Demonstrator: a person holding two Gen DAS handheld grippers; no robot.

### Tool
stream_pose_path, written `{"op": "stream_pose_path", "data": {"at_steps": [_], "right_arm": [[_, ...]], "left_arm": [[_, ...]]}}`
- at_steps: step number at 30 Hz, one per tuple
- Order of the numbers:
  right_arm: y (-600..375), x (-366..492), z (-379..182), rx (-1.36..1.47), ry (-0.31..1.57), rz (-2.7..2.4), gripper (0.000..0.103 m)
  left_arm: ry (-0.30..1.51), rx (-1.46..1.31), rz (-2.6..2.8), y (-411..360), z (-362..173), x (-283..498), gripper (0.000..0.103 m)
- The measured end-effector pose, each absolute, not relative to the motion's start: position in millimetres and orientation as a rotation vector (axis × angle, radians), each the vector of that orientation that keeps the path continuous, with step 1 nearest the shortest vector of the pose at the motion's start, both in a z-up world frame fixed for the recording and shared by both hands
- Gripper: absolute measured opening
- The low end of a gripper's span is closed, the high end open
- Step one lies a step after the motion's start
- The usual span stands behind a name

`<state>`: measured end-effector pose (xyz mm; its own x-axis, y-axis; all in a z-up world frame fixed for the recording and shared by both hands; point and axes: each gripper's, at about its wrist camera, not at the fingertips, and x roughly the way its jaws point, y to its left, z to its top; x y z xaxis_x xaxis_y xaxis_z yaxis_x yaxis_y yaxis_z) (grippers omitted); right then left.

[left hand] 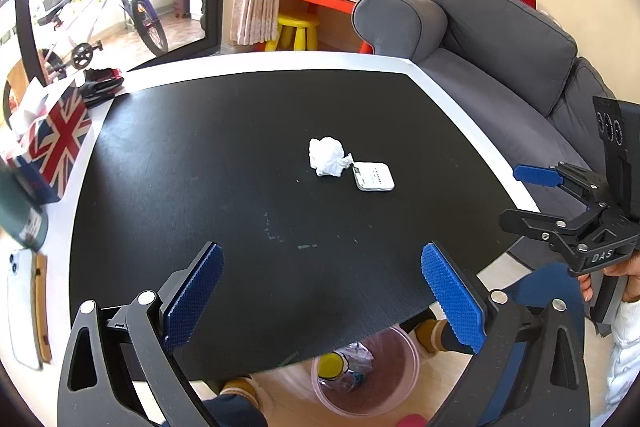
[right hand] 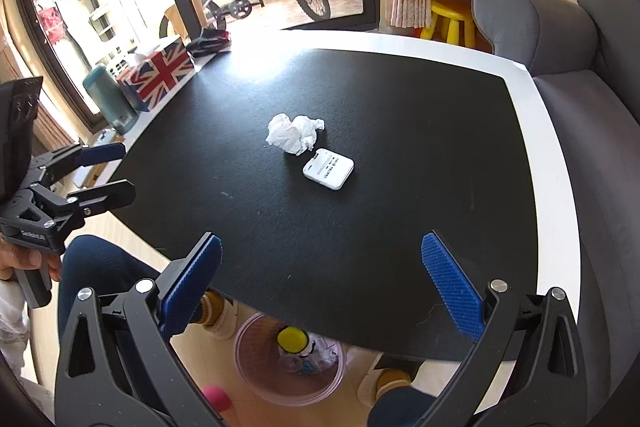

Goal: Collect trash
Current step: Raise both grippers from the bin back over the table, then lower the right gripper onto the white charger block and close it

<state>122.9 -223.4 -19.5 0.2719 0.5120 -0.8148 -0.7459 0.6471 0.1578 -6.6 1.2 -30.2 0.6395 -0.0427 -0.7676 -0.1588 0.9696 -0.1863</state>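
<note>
A crumpled white tissue [left hand: 327, 156] [right hand: 295, 133] lies near the middle of the black table [left hand: 248, 187] [right hand: 400, 147]. Touching it is a small flat white box [left hand: 374, 176] [right hand: 329, 169]. My left gripper [left hand: 320, 291] hangs open over the table's near edge, well short of the tissue, with nothing between its blue pads [left hand: 452, 297]. My right gripper [right hand: 320, 283] is open too, above the near edge and empty; the left wrist view shows it [left hand: 520, 193] off the table's right side. Below the edge, a clear pink bin [left hand: 366, 371] [right hand: 290, 359] on the floor holds trash.
A Union Jack tissue box [left hand: 56, 143] [right hand: 160, 73], a green cylinder [right hand: 110, 99] and a phone [left hand: 24, 307] stand along the table's left side. A grey sofa [left hand: 500, 59] [right hand: 580, 107] runs along the right. The person's legs and slippers are under the table by the bin.
</note>
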Motion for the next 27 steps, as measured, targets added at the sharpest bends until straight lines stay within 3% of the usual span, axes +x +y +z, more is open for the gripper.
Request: {"op": "stream_pose_path", "data": {"at_steps": [27], "right_arm": [[-127,206,-110,-0.454,1.165,0.886,0.098]], "left_arm": [[0.922,-0.273,0.065,25,-51,28,0.095]]}}
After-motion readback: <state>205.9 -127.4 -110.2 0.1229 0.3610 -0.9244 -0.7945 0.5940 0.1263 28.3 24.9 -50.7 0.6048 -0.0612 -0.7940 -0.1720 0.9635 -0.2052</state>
